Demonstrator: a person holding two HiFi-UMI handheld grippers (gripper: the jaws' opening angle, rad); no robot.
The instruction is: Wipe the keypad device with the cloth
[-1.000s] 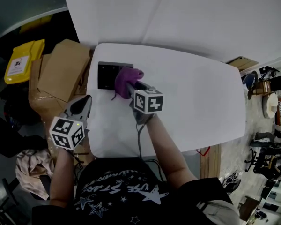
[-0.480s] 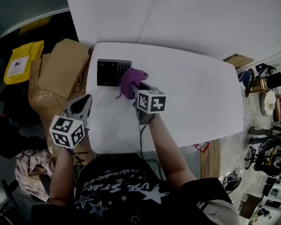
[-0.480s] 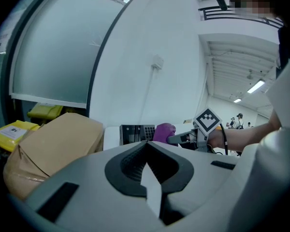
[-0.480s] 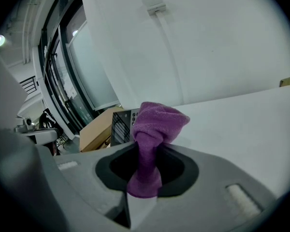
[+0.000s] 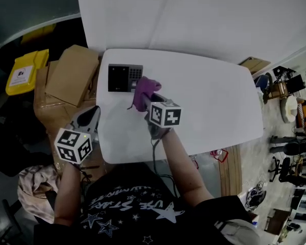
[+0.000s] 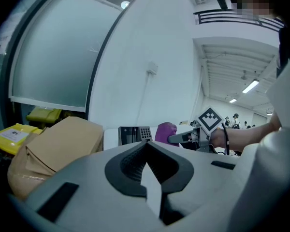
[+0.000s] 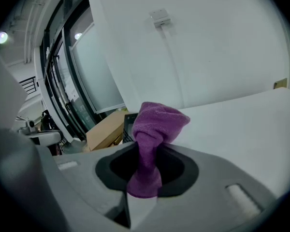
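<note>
Plainly, the right gripper (image 5: 147,100) has its jaws clamped on a purple terry cloth (image 5: 144,91). In the right gripper view the fabric is pinched into a narrow stem between the jaws and bunches into a soft knob beyond their tips. The dark rectangular keypad device (image 5: 124,78) lies flat near the 10 o'clock corner of the white rounded counter (image 5: 214,106), with its grid of keys on the end toward 3 o'clock. The cloth's knob sits at that end, overlapping the device's 4 o'clock corner in the head view (whether it actually presses on the casing cannot be told). A thin strand of the cloth trails toward 7 o'clock onto the bare counter.

The left gripper (image 5: 90,117) is held off the counter's edge at about 8 o'clock, well apart from the device. Its jaws are together with nothing between them, as the left gripper view shows. Below and beside it, brown cardboard boxes (image 5: 70,75) stand against the counter's 9 o'clock side. A yellow bin (image 5: 25,71) sits farther out toward 9 o'clock.
</note>
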